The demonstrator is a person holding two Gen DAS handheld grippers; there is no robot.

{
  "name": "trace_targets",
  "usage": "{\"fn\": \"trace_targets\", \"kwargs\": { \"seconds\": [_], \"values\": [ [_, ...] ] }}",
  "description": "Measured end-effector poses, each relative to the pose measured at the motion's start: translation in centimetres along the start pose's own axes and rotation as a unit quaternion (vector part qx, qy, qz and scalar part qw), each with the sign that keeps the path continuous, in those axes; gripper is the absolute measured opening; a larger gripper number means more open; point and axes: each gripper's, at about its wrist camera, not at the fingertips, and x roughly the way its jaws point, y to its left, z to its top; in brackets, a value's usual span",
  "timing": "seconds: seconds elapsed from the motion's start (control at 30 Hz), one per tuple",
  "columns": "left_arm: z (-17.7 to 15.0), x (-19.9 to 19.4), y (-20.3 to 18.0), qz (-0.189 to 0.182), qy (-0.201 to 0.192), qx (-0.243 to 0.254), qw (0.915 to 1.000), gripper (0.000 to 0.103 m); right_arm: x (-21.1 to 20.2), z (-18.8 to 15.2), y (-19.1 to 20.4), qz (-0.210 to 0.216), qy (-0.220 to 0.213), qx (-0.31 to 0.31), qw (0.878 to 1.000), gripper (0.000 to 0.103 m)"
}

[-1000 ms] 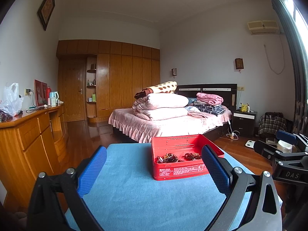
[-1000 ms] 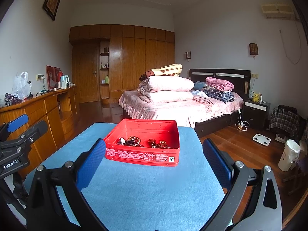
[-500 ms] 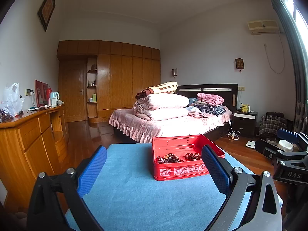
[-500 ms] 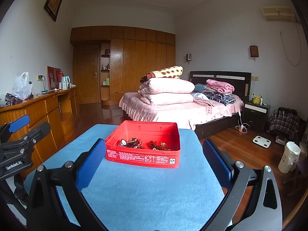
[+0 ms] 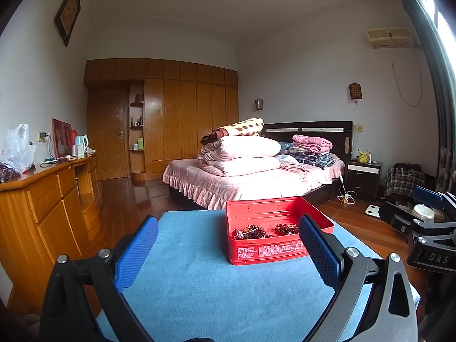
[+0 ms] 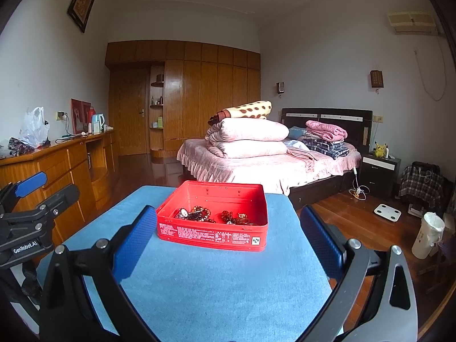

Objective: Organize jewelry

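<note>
Fingers [image 5: 136,252] of both grippers, left [image 5: 225,253] and right [image 6: 228,242], spread wide, empty, above the blue surface [image 6: 222,285]. Jewelry [image 6: 216,216] lies heaped in the red tin [image 6: 212,235]; sorting could be starting or finished.

Your left tool [image 5: 228,250]: fingers [image 5: 136,253] spread wide, blue pads facing each other, nothing between them, aimed level and forward. Your right tool [image 6: 225,243]: same pose, fingers [image 6: 132,242] wide apart, empty. Tools side by side, well apart; in left view, right tool [image 5: 424,213] shows at right edge; in right view, left tool [image 6: 31,196] shows at left edge. Hands not in view.
</note>
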Motion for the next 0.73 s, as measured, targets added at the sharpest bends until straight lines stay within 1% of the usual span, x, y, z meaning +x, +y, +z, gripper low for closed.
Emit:
{"fn": "trace_targets", "kwargs": {
  "seconds": [0.43,0.73],
  "values": [
    [-0.1,0.2,0.23,-0.007,0.002,-0.011,0.9999,0.097,-0.09,0.12,-0.34,-0.003,0.004,-0.003,1.0,0.098],
    [-0.26,0.41,-0.12,0.0,0.006,-0.006,1.0,0.097,-0.06,0.1,-0.35,-0.003,0.003,-0.003,1.0,0.098]
  ]
}}
